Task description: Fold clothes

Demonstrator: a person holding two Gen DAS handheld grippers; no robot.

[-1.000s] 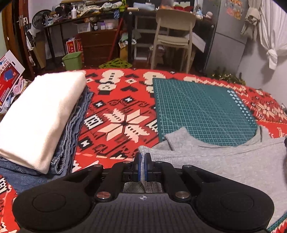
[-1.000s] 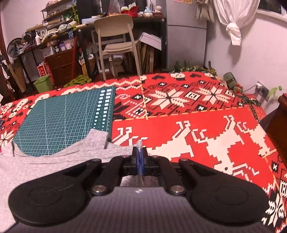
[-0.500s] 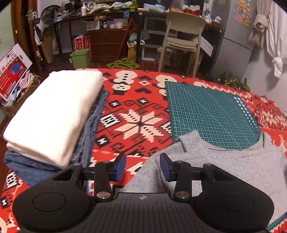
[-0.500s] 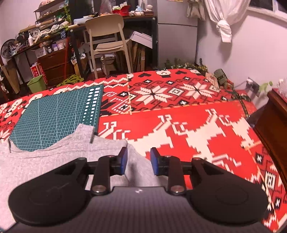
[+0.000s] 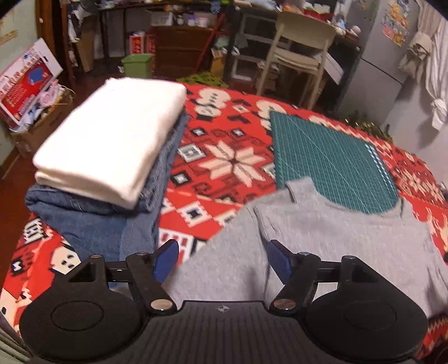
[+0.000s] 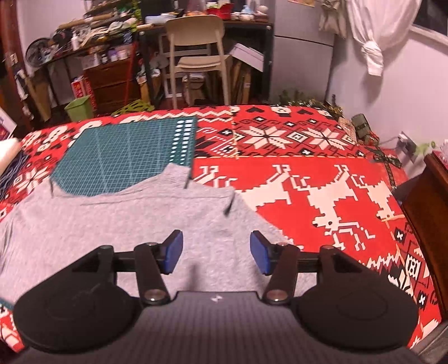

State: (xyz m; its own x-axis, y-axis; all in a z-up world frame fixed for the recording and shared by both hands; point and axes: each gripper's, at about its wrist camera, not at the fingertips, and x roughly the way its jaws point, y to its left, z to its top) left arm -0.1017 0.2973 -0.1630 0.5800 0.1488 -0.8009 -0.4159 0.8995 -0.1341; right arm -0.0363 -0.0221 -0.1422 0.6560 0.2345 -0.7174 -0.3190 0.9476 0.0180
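The grey shirt [image 5: 330, 240] is lying flat across the patterned surface [image 6: 322, 182], collar away, its long axis spanning both grippers, left gripper [image 5: 223, 261] and right gripper [image 6: 216, 250] hovering with fingers spread, empty.

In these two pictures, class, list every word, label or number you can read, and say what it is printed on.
None can be read.
Red and white box: print blurred.
Red carton by the drawers: lettering too small.
Green cutting mat: grid lines only, no legible numbers.
Fridge stickers: too small.
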